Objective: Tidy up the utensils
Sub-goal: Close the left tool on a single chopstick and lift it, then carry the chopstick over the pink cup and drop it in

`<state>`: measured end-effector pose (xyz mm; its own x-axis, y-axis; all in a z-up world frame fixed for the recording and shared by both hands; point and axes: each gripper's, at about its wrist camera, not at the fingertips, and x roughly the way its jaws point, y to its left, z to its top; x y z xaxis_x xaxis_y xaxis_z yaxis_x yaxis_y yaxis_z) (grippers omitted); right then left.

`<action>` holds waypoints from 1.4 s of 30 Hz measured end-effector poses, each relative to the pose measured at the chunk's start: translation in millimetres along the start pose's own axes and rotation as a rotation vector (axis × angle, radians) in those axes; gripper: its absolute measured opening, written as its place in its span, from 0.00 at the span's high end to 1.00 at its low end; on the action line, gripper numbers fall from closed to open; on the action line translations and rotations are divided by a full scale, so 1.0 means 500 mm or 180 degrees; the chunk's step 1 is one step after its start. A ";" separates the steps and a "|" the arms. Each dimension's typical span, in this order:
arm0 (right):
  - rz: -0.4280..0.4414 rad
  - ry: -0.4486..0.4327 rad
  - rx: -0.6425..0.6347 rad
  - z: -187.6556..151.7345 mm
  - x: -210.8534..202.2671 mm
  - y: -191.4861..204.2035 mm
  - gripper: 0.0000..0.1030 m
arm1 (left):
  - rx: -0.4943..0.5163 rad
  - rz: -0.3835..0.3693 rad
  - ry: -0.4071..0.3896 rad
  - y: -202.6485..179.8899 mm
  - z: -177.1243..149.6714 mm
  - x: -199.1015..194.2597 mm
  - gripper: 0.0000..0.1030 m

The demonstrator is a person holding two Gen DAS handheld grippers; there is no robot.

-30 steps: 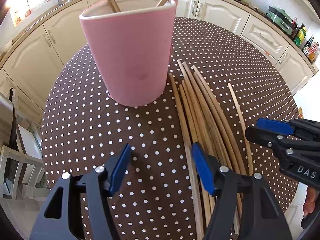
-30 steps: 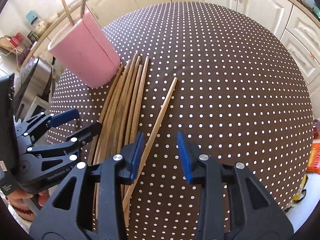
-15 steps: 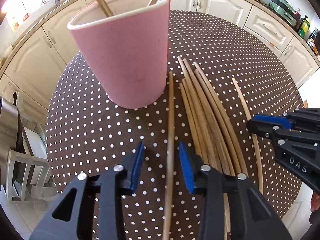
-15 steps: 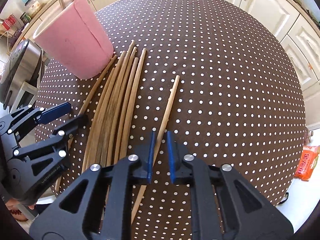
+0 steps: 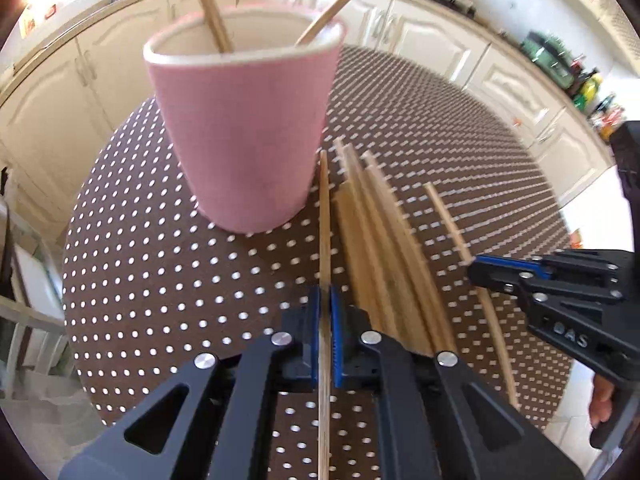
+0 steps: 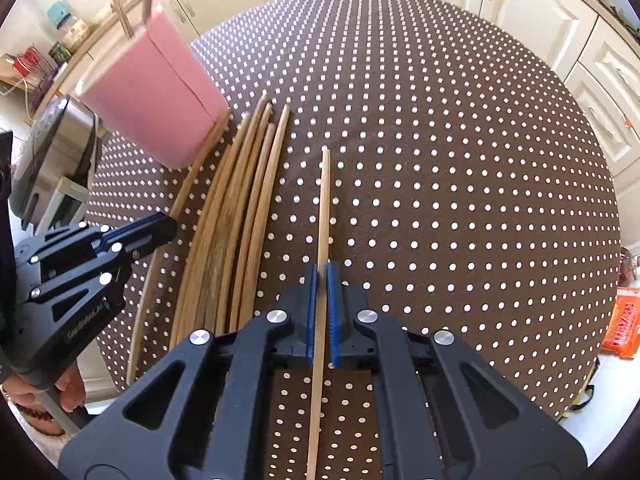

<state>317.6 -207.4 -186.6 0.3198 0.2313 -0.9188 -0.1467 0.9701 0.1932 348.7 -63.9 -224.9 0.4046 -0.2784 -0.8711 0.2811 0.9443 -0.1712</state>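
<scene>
Two tongs: both are pressed together, each pinching one wooden stick.
Table (image 6: 460, 128): round, brown cloth with white dots, under both tongs.
Pink cup (image 5: 244, 136): upright on the table, ahead and to the left of the left gripper (image 5: 325, 334); two sticks lean inside it.
Loose bundle (image 5: 380, 248): several wooden sticks lying side by side on the table, between the two tongs.
Left gripper: blue pads shut on the left stick (image 5: 324, 220), whose far tip lies just beside the cup's base.
Right gripper (image 6: 319, 312): blue pads shut on the right stick (image 6: 324, 208), which lies apart from the bundle, on its right.
Hand (image 6: 72, 390): partly seen under the left gripper's handle.
</scene>
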 end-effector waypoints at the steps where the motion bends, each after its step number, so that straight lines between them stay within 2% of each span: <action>1: 0.0047 -0.0059 0.0014 -0.003 -0.011 -0.003 0.95 | 0.0019 -0.0051 -0.0072 -0.003 -0.001 -0.011 0.95; 5: 0.0331 -0.0325 0.0045 -0.005 -0.066 -0.024 0.95 | 0.0079 -0.0213 -0.0366 -0.016 -0.008 -0.053 0.95; 9: 0.0545 -0.0604 0.0078 -0.005 -0.120 -0.045 0.95 | 0.0147 -0.0498 -0.0759 -0.021 -0.020 -0.109 0.95; 11: 0.0581 -0.0765 0.0058 -0.008 -0.150 -0.046 0.95 | 0.0169 -0.0633 -0.0981 -0.020 -0.024 -0.137 0.95; 16: 0.0658 -0.1107 -0.0018 -0.022 -0.220 -0.034 0.95 | 0.0203 -0.0757 -0.1392 -0.024 -0.033 -0.193 0.95; 21: 0.0733 -0.1394 -0.0109 -0.013 -0.283 -0.023 0.95 | 0.0180 -0.0676 -0.1726 -0.037 -0.030 -0.237 0.95; 31: 0.0739 -0.1707 -0.0327 0.000 -0.338 0.078 0.95 | 0.0128 -0.0481 -0.2315 -0.011 0.002 -0.304 0.95; 42: 0.0669 -0.1945 -0.0484 0.053 -0.387 0.148 0.95 | -0.0171 -0.0027 -0.3268 0.025 0.059 -0.363 0.95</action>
<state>269.7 -178.3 14.8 0.7367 0.4578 -0.4978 -0.3800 0.8891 0.2552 304.4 -6.9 -55.5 0.9589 -0.2772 -0.0605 0.2583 0.9412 -0.2178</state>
